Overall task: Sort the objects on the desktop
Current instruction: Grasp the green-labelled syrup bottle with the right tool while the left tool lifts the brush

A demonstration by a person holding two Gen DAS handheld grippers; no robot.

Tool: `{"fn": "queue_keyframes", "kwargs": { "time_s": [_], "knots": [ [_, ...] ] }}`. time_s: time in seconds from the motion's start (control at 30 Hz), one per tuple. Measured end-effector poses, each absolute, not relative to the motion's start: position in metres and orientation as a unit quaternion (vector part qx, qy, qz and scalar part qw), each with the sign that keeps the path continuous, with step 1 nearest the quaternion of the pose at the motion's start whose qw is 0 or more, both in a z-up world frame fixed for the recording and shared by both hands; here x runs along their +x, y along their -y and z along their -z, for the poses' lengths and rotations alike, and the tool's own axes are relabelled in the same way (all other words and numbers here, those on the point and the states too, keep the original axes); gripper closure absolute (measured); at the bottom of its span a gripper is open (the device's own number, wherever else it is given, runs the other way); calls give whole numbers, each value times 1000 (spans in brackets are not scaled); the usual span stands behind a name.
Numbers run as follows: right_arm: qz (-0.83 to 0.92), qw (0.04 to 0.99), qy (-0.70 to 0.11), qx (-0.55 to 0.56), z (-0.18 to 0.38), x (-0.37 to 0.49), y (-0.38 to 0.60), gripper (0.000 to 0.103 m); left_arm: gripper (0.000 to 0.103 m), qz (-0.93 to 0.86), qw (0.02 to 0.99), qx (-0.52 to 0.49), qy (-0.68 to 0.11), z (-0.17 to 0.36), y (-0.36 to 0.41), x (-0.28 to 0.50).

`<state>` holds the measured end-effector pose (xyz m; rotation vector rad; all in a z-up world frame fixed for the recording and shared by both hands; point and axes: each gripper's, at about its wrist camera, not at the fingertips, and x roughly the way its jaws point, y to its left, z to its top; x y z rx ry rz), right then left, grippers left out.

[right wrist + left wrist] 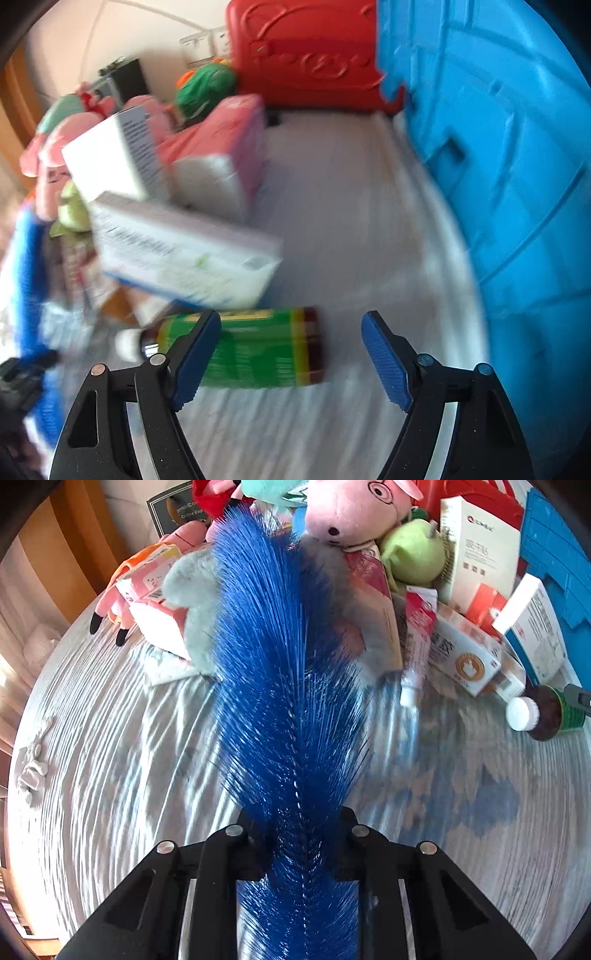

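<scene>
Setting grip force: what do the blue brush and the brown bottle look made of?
Blue brush: fine, glossy synthetic-looking bristles on a twisted wire core, soft and springy. Brown bottle: dark translucent body, glass or plastic unclear, glossy green label, white probably plastic cap.

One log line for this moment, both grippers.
left gripper: shut on blue brush | right gripper: open, over green-labelled bottle, not gripping

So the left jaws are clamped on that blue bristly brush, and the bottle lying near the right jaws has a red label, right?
Not quite: the label is green. The right wrist view shows the bottle lying on its side near the open right gripper. The left gripper is indeed clamped on the blue brush.
</scene>
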<state>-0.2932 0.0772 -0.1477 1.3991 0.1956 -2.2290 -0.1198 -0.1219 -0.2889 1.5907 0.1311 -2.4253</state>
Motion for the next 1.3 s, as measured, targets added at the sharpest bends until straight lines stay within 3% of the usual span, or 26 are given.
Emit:
{"fn": "queue_keyframes", "kwargs": {
  "time_s": [0.37,0.43,0.6,0.7,0.77,0.8,0.83,0.97,1.07,1.1,1.3],
  "knots": [
    [736,374,-143,546,156,-177,-22,22,81,822,121,553,-57,288,102,-81],
    [753,361,-186,518,152,-181,-7,12,81,821,120,555,-64,289,105,-75],
    [785,333,-229,470,139,-196,2,1,81,823,119,552,-65,289,99,-74],
    [784,328,-237,471,143,-204,10,0,81,824,121,549,-67,288,101,-77],
    [775,327,-242,485,157,-213,17,11,81,826,121,547,-67,295,117,-85],
    [766,327,-243,497,159,-215,15,38,81,828,120,544,-67,297,121,-86],
    [759,326,-243,507,163,-215,17,41,81,829,120,542,-65,295,121,-86],
    [743,352,-252,511,165,-201,28,45,82,834,121,534,-62,285,118,-83],
    [741,349,-261,511,172,-201,40,39,84,836,123,531,-60,278,116,-81],
    [742,347,-259,511,173,-201,43,50,85,838,123,529,-60,275,115,-80],
    [765,358,-225,486,143,-191,39,52,87,860,125,493,-49,240,108,-73]
  ]
}}
